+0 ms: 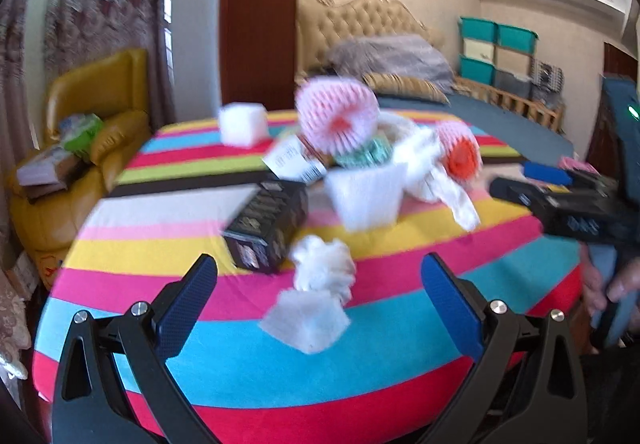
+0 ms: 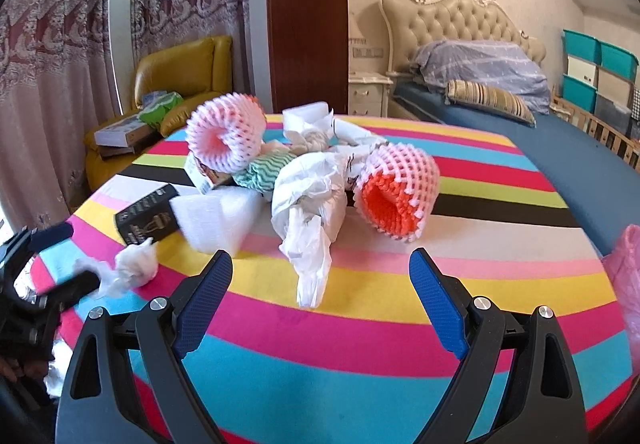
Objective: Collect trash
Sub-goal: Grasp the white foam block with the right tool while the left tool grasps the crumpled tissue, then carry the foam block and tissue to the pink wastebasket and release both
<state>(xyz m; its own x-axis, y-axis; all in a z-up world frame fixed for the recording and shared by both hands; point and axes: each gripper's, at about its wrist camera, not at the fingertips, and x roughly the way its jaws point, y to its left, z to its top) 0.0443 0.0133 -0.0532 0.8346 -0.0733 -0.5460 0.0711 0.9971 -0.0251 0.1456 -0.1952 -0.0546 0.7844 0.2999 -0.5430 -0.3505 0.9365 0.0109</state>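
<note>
- Left wrist view: left gripper (image 1: 318, 284) hangs over a striped cloth (image 1: 240, 376) with its fingers spread wide and nothing between them. A crumpled tissue (image 1: 324, 268) lies in the gap just ahead of the fingertips, and a white foam block (image 1: 306, 320) sits between the fingers, nearer the camera. This line-up suggests one of the two is the next pick.
- Same view, blurred: a black box (image 1: 268, 228) lies ahead of the left finger. Beyond the tips is the main heap: a foam sheet (image 1: 364, 195), a white bag (image 1: 436, 171), and two pink fruit nets (image 1: 338, 115). A foam cube (image 1: 243, 123) stands apart, far ahead to the left.
- Right wrist view: right gripper (image 2: 320, 276) also has its fingers wide apart and empty. The white bag (image 2: 312, 203) trails toward the gap, its tail just ahead of the tips. The orange-lined net (image 2: 394, 191) lies ahead of the right finger.
- Same view: the other net (image 2: 226, 137) lies far ahead to the left, with the box (image 2: 146, 217) and tissue (image 2: 136, 264) out beyond the left finger. A pink bag (image 2: 626, 284) shows at the right edge, possibly for the trash.
</note>
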